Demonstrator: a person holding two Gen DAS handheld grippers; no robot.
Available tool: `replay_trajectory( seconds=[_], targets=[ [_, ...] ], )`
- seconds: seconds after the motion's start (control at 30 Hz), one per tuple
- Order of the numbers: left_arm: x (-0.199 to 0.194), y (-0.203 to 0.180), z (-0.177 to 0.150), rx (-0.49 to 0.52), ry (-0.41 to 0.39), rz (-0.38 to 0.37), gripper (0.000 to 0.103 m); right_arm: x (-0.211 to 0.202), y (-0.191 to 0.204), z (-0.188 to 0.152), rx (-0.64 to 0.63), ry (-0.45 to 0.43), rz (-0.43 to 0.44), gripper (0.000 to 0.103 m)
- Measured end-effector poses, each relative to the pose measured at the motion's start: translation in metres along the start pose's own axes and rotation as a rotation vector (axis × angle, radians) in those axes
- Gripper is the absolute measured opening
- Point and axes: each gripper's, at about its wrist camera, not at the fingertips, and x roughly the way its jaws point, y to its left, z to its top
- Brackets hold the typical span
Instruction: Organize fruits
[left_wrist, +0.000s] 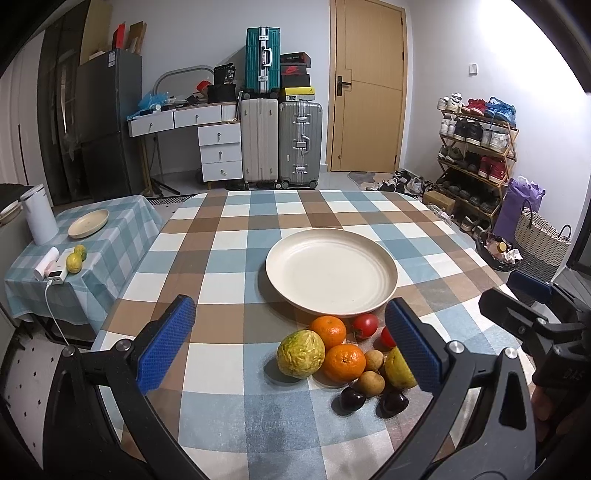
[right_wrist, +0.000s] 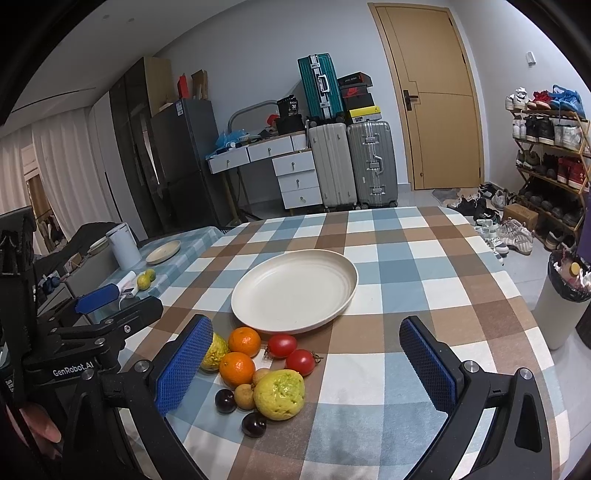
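A pile of fruit lies on the checked table in front of an empty cream plate (left_wrist: 331, 273) (right_wrist: 294, 290): two oranges (left_wrist: 343, 362) (right_wrist: 237, 368), two yellow-green guavas (left_wrist: 300, 353) (right_wrist: 280, 394), two tomatoes (left_wrist: 365, 325) (right_wrist: 282, 345), two tan longans (left_wrist: 370, 383) (right_wrist: 245, 396) and two dark cherries (left_wrist: 352, 400) (right_wrist: 254, 424). My left gripper (left_wrist: 290, 350) is open and empty, its fingers either side of the pile. My right gripper (right_wrist: 306, 369) is open and empty just behind the pile.
A side table to the left holds a second plate (left_wrist: 88, 223), two limes (left_wrist: 74, 263) and a white kettle (left_wrist: 38, 214). A bin (right_wrist: 561, 302) stands right of the table. Suitcases, a desk and a shoe rack line the far wall.
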Motion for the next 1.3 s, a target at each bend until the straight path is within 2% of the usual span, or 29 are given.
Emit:
replay_trajectory(
  seconds=[0.57, 0.9, 1.3],
  targets=[
    [0.002, 0.004, -0.004, -0.006, -0.004, -0.001, 0.103, 0.001, 0.000, 0.001, -0.002, -0.007, -0.001, 0.103],
    [0.016, 0.009, -0.012, -0.025, 0.042, -0.014, 0.103, 0.005, -0.003, 0.000, 0.008, 0.002, 0.004, 0.103],
    [0.064, 0.033, -0.027, -0.134, 0.177, -0.172, 0.099, 0.022, -0.009, -0.008, 0.013, 0.032, 0.021, 0.103]
  ],
)
